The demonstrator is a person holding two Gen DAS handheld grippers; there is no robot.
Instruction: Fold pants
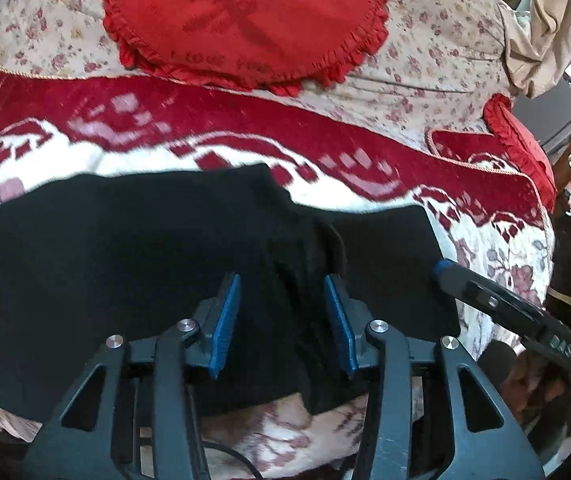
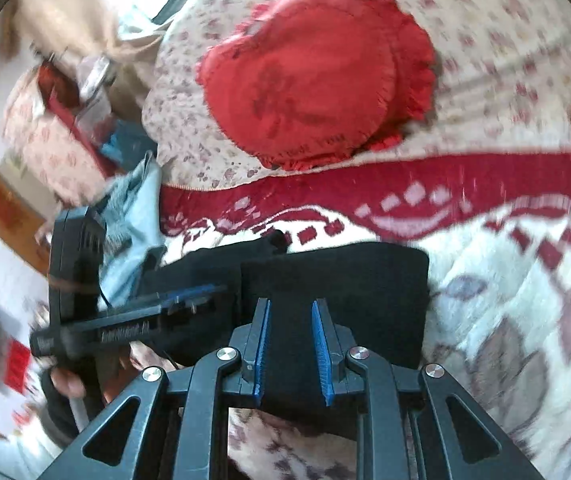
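Black pants (image 1: 133, 264) lie already folded into a compact stack on the blanket (image 1: 365, 184) just ahead of both grippers; left gripper (image 1: 283, 320) and right gripper (image 2: 291, 346) gape, holding nothing; only tidying apparently remains.

Matt black cloth pants (image 1: 125, 260), fuzzy woven blanket (image 1: 385, 192)
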